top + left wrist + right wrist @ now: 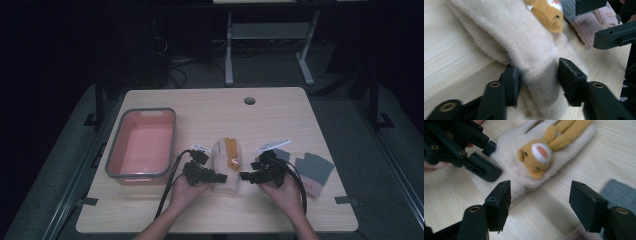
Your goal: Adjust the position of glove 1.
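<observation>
Here we have the left gripper (pixel 537 75) with its jaws either side of a fold at the cuff edge of the cream fleece glove with the orange bear sewn on its back (pixel 226 167); they look pressed into the fleece, though we cannot tell how firmly. The glove lies flat near the middle of the front edge of the pale wooden tabletop (pixel 280 107), fingers pointing away from us. The right gripper (pixel 540 203) hovers just off the cuff's other side, jaws wide apart and holding nothing.

To do this well, we should bring the right jaws in low over the cuff edge and close on both layers before lifting, keeping the pull even so the fleece doesn't slip out. Both hands rest low near the front edge, grippers pointing inward at each other. A grey knitted glove (pixel 314 169) lies near the right edge, and a pink plastic tub with a grey rim (pixel 168 145) stands by the left edge.
</observation>
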`<action>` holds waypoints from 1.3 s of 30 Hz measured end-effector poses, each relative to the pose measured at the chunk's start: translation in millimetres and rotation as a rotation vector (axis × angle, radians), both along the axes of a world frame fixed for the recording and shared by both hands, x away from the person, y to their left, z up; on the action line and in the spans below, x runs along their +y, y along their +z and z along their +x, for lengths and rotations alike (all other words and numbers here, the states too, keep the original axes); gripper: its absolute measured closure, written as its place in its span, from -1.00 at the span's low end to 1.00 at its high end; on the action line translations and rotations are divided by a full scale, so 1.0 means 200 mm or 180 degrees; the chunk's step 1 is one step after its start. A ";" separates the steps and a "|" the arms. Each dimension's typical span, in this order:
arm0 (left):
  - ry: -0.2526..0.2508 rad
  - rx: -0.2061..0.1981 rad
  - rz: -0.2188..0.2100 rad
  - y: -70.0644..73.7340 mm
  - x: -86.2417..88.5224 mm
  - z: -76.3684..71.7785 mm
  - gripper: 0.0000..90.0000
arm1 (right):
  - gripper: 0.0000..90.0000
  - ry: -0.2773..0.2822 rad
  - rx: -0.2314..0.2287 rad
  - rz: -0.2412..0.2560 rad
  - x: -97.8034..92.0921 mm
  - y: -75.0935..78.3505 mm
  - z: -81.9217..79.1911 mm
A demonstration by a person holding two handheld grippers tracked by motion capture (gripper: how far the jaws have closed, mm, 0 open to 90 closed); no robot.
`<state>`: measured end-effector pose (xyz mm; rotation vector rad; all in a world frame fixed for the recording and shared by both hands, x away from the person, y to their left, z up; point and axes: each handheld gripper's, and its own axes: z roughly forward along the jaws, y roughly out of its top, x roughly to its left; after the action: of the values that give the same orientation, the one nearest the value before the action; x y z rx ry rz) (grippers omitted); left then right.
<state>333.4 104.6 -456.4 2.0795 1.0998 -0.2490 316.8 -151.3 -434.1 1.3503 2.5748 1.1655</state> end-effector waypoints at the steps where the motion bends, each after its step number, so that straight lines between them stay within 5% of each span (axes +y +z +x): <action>1: 0.0030 -0.0004 -0.0049 0.00 0.01 -0.01 -0.14 | -0.25 0.0004 0.0019 0.0027 0.00 0.00 0.00; 5: 0.0070 -0.0001 -0.0156 0.02 0.05 -0.03 -0.31 | -0.23 -0.0019 0.0149 0.0149 0.01 -0.02 0.03; 11: 0.0131 0.0145 -0.0135 -0.02 0.07 -0.04 -0.25 | -0.24 -0.0121 0.0354 0.0362 0.02 -0.05 0.05; 21: 0.0103 0.0184 -0.0148 -0.02 0.05 -0.05 -0.04 | -0.24 -0.0319 0.0443 0.0303 0.05 -0.08 0.07; 25: 0.0038 0.0145 -0.0012 -0.01 0.04 -0.05 0.13 | -0.23 -0.0371 0.0492 0.0256 0.08 -0.11 0.09; 39: -0.0020 0.0162 0.0034 -0.02 0.04 -0.04 0.34 | -0.03 -0.0585 0.0686 0.0403 0.12 -0.14 0.11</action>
<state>324.4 112.5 -461.0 2.0966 1.1272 -0.3013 338.0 -127.3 -462.4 1.7891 2.4777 1.2320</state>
